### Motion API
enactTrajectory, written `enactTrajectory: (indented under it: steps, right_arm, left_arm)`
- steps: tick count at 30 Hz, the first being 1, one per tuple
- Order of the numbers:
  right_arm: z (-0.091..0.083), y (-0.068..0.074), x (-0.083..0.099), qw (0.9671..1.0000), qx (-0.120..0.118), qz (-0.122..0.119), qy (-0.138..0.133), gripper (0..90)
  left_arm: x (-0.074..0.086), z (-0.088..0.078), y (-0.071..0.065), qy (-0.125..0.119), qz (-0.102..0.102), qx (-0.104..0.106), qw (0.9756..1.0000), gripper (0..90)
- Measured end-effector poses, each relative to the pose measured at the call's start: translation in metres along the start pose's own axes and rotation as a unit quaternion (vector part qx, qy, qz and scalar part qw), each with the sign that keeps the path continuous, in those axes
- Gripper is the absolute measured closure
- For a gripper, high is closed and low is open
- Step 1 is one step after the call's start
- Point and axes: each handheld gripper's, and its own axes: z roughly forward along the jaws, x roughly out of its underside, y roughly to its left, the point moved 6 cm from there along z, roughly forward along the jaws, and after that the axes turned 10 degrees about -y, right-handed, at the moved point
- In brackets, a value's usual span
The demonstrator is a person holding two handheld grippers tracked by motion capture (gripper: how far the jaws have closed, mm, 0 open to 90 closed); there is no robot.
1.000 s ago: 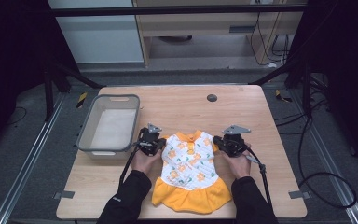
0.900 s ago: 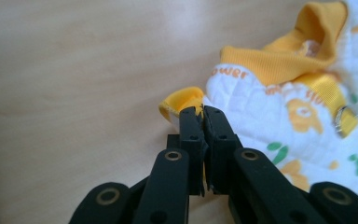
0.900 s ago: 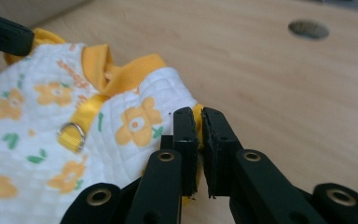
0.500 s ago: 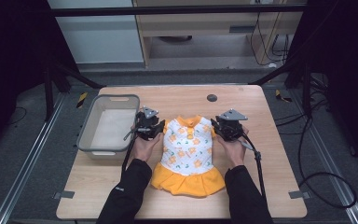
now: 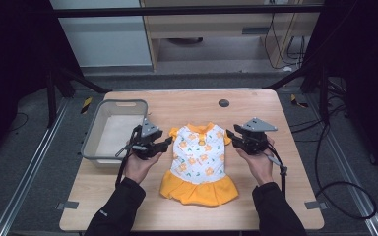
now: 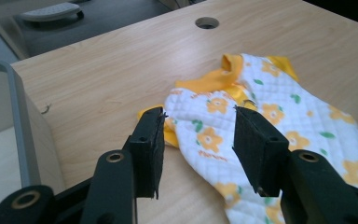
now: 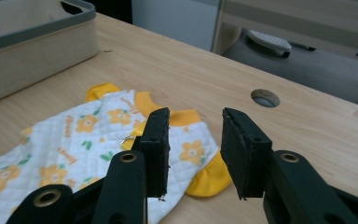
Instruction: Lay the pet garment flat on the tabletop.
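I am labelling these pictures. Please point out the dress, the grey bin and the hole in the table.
dress [image 5: 199, 157]: high view, middle of the white flowered top.
bin [image 5: 89, 140]: high view, its grey left wall.
hole [image 5: 223, 103]: high view, centre of the dark round opening.

I see a small dress [image 5: 199, 160] at the table's centre: white quilted cloth printed with orange flowers and green leaves, with orange-yellow collar, sleeve cuffs and skirt hem. At its ten o'clock stands a grey basket [image 5: 91, 140] with a pale lining. The table [image 5: 187, 105] is light wood grain. My gripper pads [image 6: 151, 144] are black.
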Motion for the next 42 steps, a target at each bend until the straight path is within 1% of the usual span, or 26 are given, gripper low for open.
enactTrajectory:
  steps: [3, 5, 6, 7, 8, 9, 10, 11, 12, 13, 16, 17, 19, 21, 23, 25, 26, 27, 28, 30, 32, 35, 39, 40, 41, 42]
  right_arm:
    - [-0.013, 0.007, 0.002, 0.9998, -0.015, -0.002, 0.008, 62.1]
    - [-0.022, 0.013, 0.007, 0.9996, -0.028, -0.001, 0.010, 63.1]
    - [-0.025, 0.015, 0.010, 0.9994, -0.032, 0.001, 0.013, 63.9]
    - [-0.031, 0.020, 0.021, 0.9987, -0.041, 0.009, 0.029, 67.8]
    - [-0.034, 0.023, 0.027, 0.9981, -0.047, 0.014, 0.036, 70.8]
    - [-0.034, 0.023, 0.027, 0.9981, -0.047, 0.014, 0.036, 70.8]
    - [-0.038, 0.028, 0.039, 0.9965, -0.061, 0.025, 0.051, 76.1]
    - [-0.039, 0.031, 0.045, 0.9957, -0.067, 0.029, 0.057, 78.6]
    - [-0.039, 0.031, 0.045, 0.9957, -0.067, 0.029, 0.057, 78.6]
    - [-0.039, 0.033, 0.051, 0.9950, -0.072, 0.030, 0.062, 81.0]
    - [-0.038, 0.039, 0.068, 0.9928, -0.086, 0.037, 0.075, 87.0]
    - [-0.035, 0.045, 0.077, 0.9905, -0.099, 0.037, 0.087, 88.7]
    - [-0.035, 0.048, 0.079, 0.9899, -0.103, 0.037, 0.091, 89.0]
    - [-0.031, 0.055, 0.085, 0.9885, -0.114, 0.028, 0.095, 89.2]
    - [-0.028, 0.059, 0.088, 0.9876, -0.119, 0.024, 0.100, 88.8]
    - [-0.026, 0.063, 0.093, 0.9851, -0.130, 0.024, 0.110, 88.9]
    - [-0.025, 0.065, 0.096, 0.9838, -0.134, 0.021, 0.117, 89.0]
    - [-0.024, 0.070, 0.103, 0.9815, -0.140, 0.011, 0.130, 89.5]
    - [-0.024, 0.070, 0.103, 0.9815, -0.140, 0.011, 0.130, 89.5]
    - [-0.024, 0.072, 0.106, 0.9801, -0.141, 0.011, 0.139, 89.7]
    - [-0.026, 0.073, 0.109, 0.9789, -0.143, 0.015, 0.146, 89.9]
    - [-0.028, 0.075, 0.111, 0.9780, -0.143, 0.007, 0.152, 90.0]
    - [-0.032, 0.078, 0.111, 0.9765, -0.144, 0.003, 0.160, 90.0]
    - [-0.033, 0.079, 0.111, 0.9764, -0.144, 0.005, 0.160, 90.0]
    - [-0.033, 0.079, 0.111, 0.9761, -0.145, 0.007, 0.161, 90.0]
    - [-0.033, 0.079, 0.111, 0.9761, -0.145, 0.010, 0.162, 90.0]
  left_arm:
    - [0.012, -0.011, -0.008, 0.014, 0.012, 0.017, 0.9997, 54.8]
    - [0.021, -0.016, -0.012, 0.023, 0.016, 0.023, 0.9994, 56.6]
    - [0.027, -0.018, -0.014, 0.027, 0.014, 0.027, 0.9992, 57.9]
    - [0.032, -0.020, -0.016, 0.030, 0.012, 0.031, 0.9990, 61.6]
    - [0.037, -0.021, -0.018, 0.033, 0.012, 0.034, 0.9988, 63.8]
    - [0.040, -0.021, -0.020, 0.036, 0.009, 0.037, 0.9986, 63.8]
    - [0.047, -0.018, -0.022, 0.042, 0.003, 0.040, 0.9983, 68.0]
    - [0.047, -0.018, -0.022, 0.042, 0.003, 0.040, 0.9983, 70.0]
    - [0.050, -0.016, -0.024, 0.047, 0.000, 0.043, 0.9980, 70.0]
    - [0.052, -0.012, -0.026, 0.049, -0.001, 0.046, 0.9977, 72.2]
    - [0.061, 0.003, -0.034, 0.067, 0.011, 0.050, 0.9964, 75.9]
    - [0.065, 0.009, -0.038, 0.078, 0.020, 0.048, 0.9956, 76.9]
    - [0.069, 0.017, -0.043, 0.088, 0.020, 0.057, 0.9943, 77.1]
    - [0.074, 0.022, -0.046, 0.099, 0.037, 0.054, 0.9929, 77.0]
    - [0.082, 0.025, -0.050, 0.117, 0.042, 0.059, 0.9905, 76.6]
    - [0.086, 0.025, -0.051, 0.120, 0.048, 0.060, 0.9898, 76.5]
    - [0.089, 0.025, -0.052, 0.127, 0.048, 0.061, 0.9889, 76.4]
    - [0.091, 0.024, -0.052, 0.128, 0.049, 0.062, 0.9886, 76.3]
    - [0.092, 0.024, -0.053, 0.128, 0.049, 0.061, 0.9887, 76.3]
    - [0.093, 0.022, -0.054, 0.130, 0.046, 0.063, 0.9884, 76.2]
    - [0.094, 0.020, -0.056, 0.135, 0.046, 0.066, 0.9877, 76.0]
    - [0.095, 0.016, -0.060, 0.140, 0.038, 0.070, 0.9870, 75.7]
    - [0.094, 0.011, -0.063, 0.140, 0.046, 0.073, 0.9864, 74.2]
    - [0.090, 0.010, -0.063, 0.134, 0.049, 0.072, 0.9871, 74.1]
    - [0.083, 0.009, -0.061, 0.120, 0.051, 0.068, 0.9891, 74.1]
    - [0.075, 0.008, -0.059, 0.106, 0.047, 0.064, 0.9912, 73.9]
